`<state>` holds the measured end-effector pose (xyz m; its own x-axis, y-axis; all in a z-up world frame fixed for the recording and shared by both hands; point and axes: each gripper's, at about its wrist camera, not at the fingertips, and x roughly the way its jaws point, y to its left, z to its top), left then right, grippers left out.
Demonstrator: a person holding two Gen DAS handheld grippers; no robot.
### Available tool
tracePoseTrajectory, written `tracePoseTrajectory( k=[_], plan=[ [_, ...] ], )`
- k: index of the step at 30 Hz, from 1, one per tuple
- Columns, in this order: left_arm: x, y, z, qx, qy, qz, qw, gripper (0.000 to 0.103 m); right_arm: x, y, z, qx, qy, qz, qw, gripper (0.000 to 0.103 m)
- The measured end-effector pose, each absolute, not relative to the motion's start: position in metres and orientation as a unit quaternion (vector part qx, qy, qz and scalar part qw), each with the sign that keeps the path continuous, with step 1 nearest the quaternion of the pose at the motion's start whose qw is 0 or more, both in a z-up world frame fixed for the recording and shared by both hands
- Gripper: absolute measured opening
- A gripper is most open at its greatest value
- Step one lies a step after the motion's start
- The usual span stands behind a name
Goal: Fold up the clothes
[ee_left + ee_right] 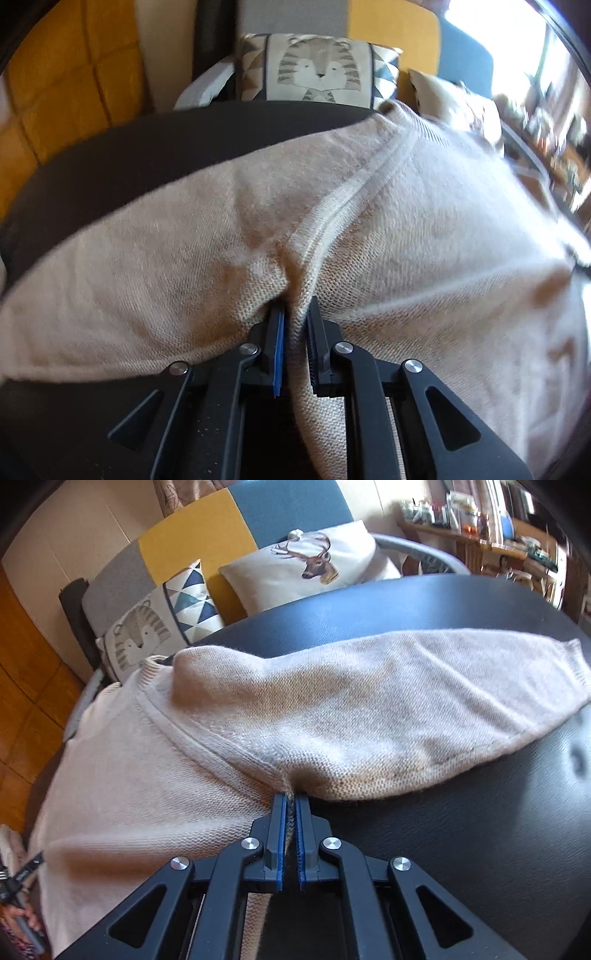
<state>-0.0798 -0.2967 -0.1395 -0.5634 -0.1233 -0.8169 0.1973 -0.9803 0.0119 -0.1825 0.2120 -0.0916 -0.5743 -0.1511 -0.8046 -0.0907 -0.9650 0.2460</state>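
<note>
Across the lower and middle of both frames we see the dark, smooth table top, which gives our garment a flat bed. On it lies the beige knitted sweater: its body fills the lower left of the right wrist view, and one sleeve runs out flat to the right edge, cuff at the far right. In the left wrist view the other sleeve spreads toward the left edge.

We hold it at both underarm seams, likely so that each sleeve can swing over the body. Our left gripper is clamped on a pinch of knit at bottom centre; our right gripper is likewise closed on a thin fold at the seam.

Patterned cushions sit behind, upper frame.
</note>
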Motion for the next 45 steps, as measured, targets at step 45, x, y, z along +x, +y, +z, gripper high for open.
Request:
tracePoseTrajectory(
  k=[45],
  plan=[
    [0.111,-0.258,-0.154,0.466,0.25,-0.842,-0.109,0.005,0.029,0.198,-0.106,0.484,-0.358,-0.768,0.219,0.006]
  ],
)
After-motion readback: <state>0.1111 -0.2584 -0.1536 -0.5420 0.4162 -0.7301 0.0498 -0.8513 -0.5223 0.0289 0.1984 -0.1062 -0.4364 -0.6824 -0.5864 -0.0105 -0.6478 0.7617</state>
